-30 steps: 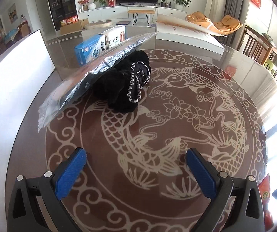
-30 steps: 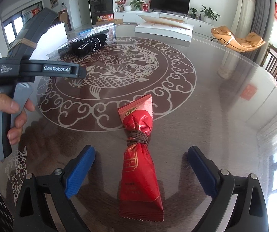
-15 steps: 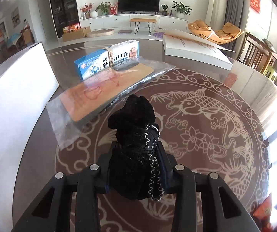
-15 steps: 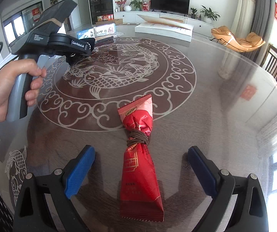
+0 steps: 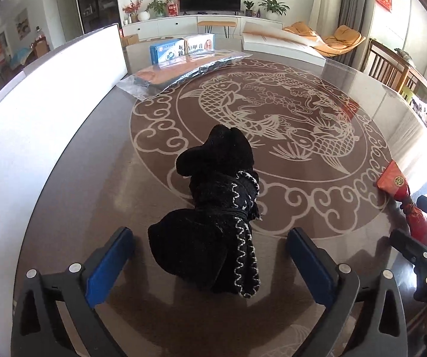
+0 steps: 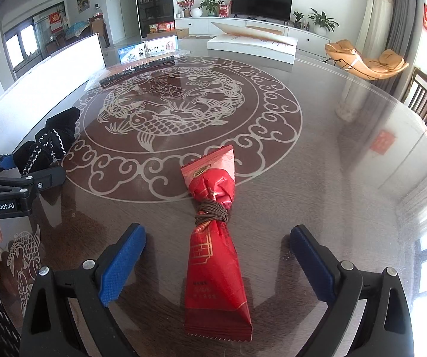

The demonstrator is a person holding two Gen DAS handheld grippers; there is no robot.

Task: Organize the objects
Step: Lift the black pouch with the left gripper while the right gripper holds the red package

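Note:
A black fuzzy cloth bundle [image 5: 216, 208] with white zigzag trim lies on the round patterned table [image 5: 273, 119], between the open fingers of my left gripper [image 5: 210, 255]; it also shows in the right wrist view [image 6: 46, 145]. A red snack packet [image 6: 213, 238] tied with brown cord lies between the open fingers of my right gripper [image 6: 216, 261]; it shows at the right edge of the left wrist view [image 5: 403, 196]. Neither gripper touches its object.
A flat plastic-wrapped orange package [image 5: 180, 74] and blue and white medicine boxes [image 5: 180, 49] lie at the table's far side. A white board [image 5: 43, 113] stands along the left edge. A large white box [image 6: 252, 44] sits at the back.
My left gripper carried the black bundle from beside the wrapped package to the table's near left side, then opened and let it go. The right gripper and red packet have not moved.

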